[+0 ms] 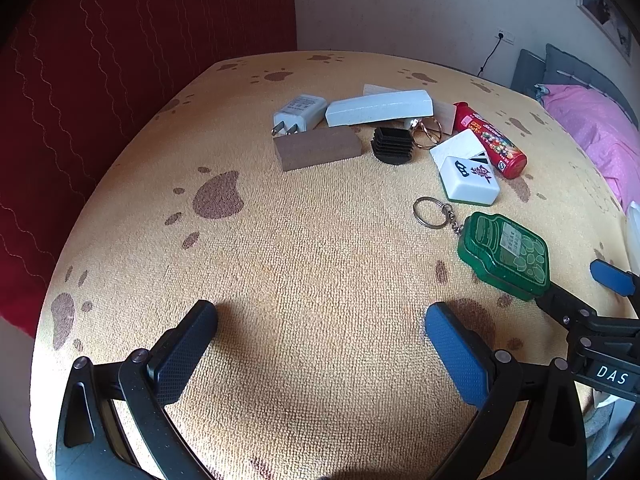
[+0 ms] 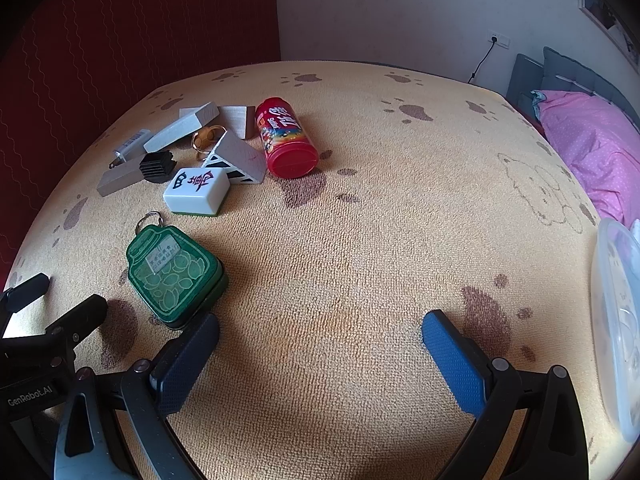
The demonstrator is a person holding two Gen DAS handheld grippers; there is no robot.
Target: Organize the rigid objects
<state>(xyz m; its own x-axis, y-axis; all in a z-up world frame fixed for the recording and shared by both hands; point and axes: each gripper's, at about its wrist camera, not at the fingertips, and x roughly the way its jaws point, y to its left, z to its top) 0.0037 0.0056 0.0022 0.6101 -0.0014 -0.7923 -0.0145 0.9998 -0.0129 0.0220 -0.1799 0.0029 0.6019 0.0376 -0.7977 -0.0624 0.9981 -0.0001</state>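
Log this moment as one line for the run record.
left gripper: open, empty | right gripper: open, empty | green tin: on table beside right gripper | clear container: right edge

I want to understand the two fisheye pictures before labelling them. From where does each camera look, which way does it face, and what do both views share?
Left wrist: sits behind the open left tongs, facing forward over the paw-print cloth at the clutter; the right tongs enter at right.
Right wrist: sits behind the open right tongs, facing the same way; the left tongs enter at left, a clear container at right.
Shared: green tin keychain, mahjong tile, red tube.
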